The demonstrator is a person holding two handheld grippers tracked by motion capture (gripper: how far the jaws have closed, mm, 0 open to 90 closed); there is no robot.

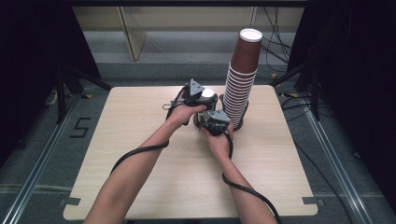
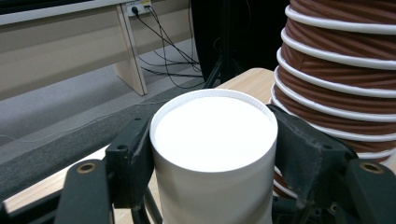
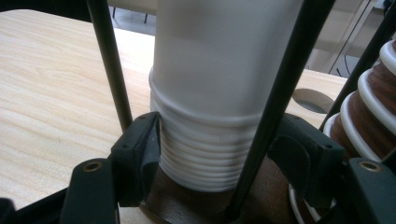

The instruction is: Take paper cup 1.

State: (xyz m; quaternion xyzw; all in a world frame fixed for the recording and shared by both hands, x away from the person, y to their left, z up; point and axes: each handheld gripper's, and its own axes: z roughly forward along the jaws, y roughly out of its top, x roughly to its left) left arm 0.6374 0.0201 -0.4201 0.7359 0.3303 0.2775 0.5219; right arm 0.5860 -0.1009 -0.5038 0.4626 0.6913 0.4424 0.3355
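The white cup (image 2: 214, 154) looks like matt paper, its upturned base smooth and its edge finely crimped. Below it the stack of white cups (image 3: 205, 154) shows smooth rolled paper rims, slightly glossy. The tall stack of brown cups (image 1: 240, 79) has ribbed, matt paper walls with smooth white rolled rims. The table (image 1: 140, 154) is pale wood-grain laminate, smooth with a low sheen. The jaws of the left gripper (image 2: 214, 163) and the right gripper (image 3: 215, 158) are black matt plastic, scuffed, with brass-coloured metal inserts.
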